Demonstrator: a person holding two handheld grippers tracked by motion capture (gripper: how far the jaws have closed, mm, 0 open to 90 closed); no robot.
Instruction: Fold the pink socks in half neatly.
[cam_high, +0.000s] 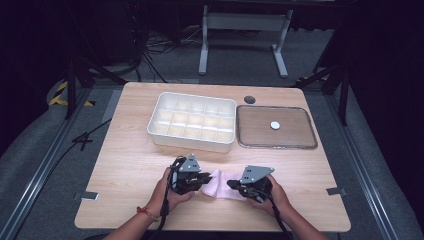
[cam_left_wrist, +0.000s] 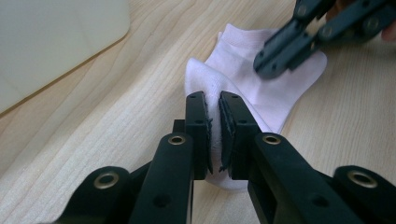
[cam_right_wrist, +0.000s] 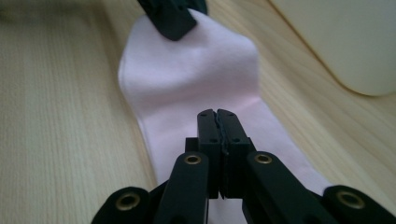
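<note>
The pale wooden table (cam_high: 125, 150) with rounded corners has bare room at its left and along the near edge. Toward its far edge a white plastic divided organiser box (cam_high: 192, 120) sits just beside a clear flat rectangular lid (cam_high: 276, 127) bearing 1 small white disc (cam_high: 275, 125). Near the front edge a pale pink fabric sock (cam_high: 222, 184) lies flat between the 2 hands. The left tongs (cam_left_wrist: 213, 116) are clenched on a pinched fold at one end; the right tongs (cam_right_wrist: 218, 122) are clamped tight over the other end, though whether fabric sits between them I cannot tell.
</note>
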